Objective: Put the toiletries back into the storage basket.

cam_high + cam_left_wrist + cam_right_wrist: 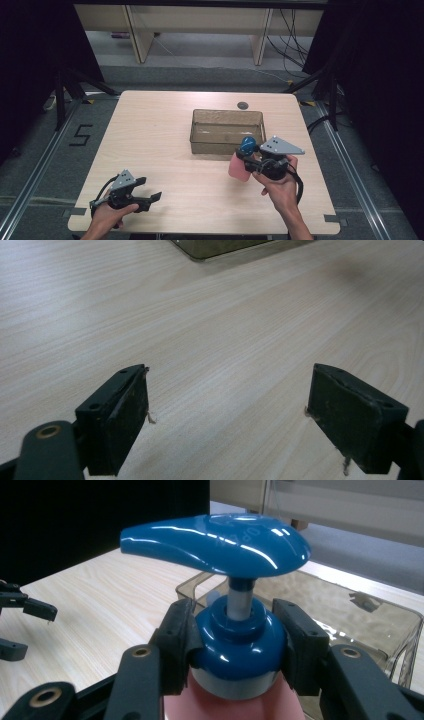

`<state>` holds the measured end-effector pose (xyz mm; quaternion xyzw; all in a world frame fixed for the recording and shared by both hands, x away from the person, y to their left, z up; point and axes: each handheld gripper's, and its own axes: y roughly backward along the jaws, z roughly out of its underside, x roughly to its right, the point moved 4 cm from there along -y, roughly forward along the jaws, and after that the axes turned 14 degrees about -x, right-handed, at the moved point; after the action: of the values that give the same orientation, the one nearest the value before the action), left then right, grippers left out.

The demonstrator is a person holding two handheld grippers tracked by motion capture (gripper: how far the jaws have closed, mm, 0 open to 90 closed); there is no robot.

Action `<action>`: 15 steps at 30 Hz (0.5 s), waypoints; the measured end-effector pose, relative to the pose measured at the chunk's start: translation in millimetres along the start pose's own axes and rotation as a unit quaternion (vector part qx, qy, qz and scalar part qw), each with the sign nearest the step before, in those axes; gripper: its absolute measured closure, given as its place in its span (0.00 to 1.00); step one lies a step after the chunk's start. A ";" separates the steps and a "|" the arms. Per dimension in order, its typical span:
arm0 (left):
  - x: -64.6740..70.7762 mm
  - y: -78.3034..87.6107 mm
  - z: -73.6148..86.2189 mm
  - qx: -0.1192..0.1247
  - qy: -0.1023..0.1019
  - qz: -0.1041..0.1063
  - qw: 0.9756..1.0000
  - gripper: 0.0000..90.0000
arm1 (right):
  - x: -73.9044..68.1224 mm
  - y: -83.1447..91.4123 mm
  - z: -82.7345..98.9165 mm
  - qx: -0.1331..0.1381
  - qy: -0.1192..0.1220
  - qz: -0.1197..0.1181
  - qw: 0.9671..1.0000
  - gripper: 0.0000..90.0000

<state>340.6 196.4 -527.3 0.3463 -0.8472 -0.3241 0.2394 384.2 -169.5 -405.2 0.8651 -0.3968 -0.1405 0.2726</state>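
Nearest edge, left gripper (150, 192): jaws spread wide, nothing between them, low over bare table (150, 130).
Front right, right gripper (248, 161): pinching the blue collar of a pink pump bottle (239, 167).
Pump bottle: held just in front of the bin.
Farther back, clear bin (200, 142): mid-table.

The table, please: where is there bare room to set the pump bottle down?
The table is bare across its left half, between the left gripper and the clear bin, and along the near edge between both hands. The bin itself looks empty. It is tight only at the bin's near right corner, where the right gripper holds the pump bottle.
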 end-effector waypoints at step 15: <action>-0.2 -0.3 0.1 -0.001 -0.001 0.000 1.000 0.18 | 3.7 5.1 -14.7 0.000 0.005 0.003 1.000 0.59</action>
<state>340.8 196.4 -527.7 0.3454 -0.8472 -0.3254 0.2387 390.3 -169.8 -390.4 0.8646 -0.3980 -0.1355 0.2752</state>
